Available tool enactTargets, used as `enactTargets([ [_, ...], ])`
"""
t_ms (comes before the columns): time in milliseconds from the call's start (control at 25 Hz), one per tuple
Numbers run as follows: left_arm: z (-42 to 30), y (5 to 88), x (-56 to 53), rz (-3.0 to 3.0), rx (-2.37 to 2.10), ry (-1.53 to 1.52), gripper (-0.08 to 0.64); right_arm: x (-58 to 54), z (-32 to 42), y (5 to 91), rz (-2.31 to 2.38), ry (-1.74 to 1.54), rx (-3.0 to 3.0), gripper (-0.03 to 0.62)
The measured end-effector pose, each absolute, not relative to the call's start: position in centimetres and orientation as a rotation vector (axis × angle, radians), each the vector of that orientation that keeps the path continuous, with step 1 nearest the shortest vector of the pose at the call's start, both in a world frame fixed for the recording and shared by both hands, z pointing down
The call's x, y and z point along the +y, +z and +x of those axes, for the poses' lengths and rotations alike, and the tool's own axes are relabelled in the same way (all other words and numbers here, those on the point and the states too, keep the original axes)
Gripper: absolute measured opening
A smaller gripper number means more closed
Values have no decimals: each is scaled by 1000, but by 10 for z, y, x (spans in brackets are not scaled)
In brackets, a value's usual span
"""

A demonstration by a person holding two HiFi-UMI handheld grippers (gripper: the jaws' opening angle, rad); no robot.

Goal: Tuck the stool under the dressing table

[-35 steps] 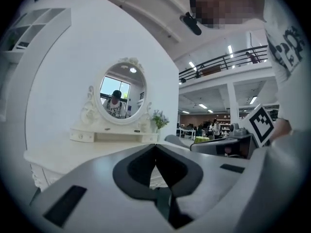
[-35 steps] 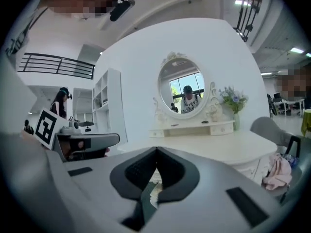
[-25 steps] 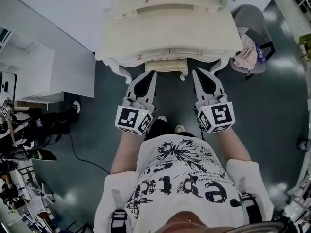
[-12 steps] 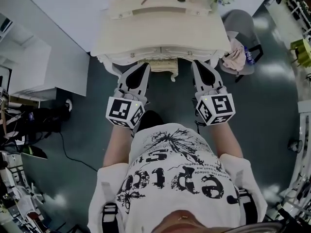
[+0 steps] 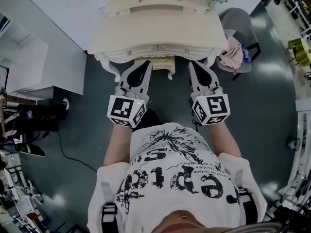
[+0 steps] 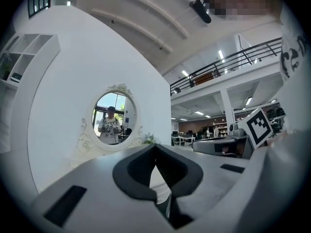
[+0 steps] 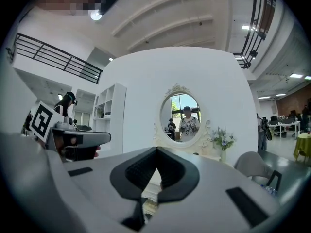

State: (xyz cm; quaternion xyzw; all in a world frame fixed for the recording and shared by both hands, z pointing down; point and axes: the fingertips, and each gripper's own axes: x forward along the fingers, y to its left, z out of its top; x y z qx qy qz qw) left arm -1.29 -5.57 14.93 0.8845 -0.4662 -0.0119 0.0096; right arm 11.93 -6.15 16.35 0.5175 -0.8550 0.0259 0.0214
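Note:
The cream dressing table (image 5: pixel 155 33) stands against the white wall at the top of the head view. Only a narrow cream strip of the stool (image 5: pixel 159 65) shows below the table's front edge; the rest is hidden under the top. My left gripper (image 5: pixel 147 63) is shut and empty, its tip at the table's front edge just left of the stool. My right gripper (image 5: pixel 191 63) is also shut and empty, just right of the stool. In the left gripper view the shut gripper (image 6: pixel 155 147) points at the oval mirror (image 6: pixel 114 115). The right gripper (image 7: pixel 156 150) faces the same mirror (image 7: pixel 181 114).
A grey chair (image 5: pixel 243 25) with a pink cloth (image 5: pixel 232 57) on it stands right of the table. A white shelf unit (image 5: pixel 29 62) stands to the left. Cables and clutter (image 5: pixel 19 125) lie on the dark floor at the left. Flowers (image 7: pixel 222 140) stand on the tabletop.
Both grippers have moved forward toward the table's front edge and stayed shut. The person's feet, visible earlier, are out of sight now.

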Motion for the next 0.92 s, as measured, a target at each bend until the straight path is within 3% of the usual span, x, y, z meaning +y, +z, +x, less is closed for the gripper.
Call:
enactTargets([
  [920, -16, 155, -68, 2795, -1451, 23, 20, -67, 121, 175, 1628, 36, -2608, 17],
])
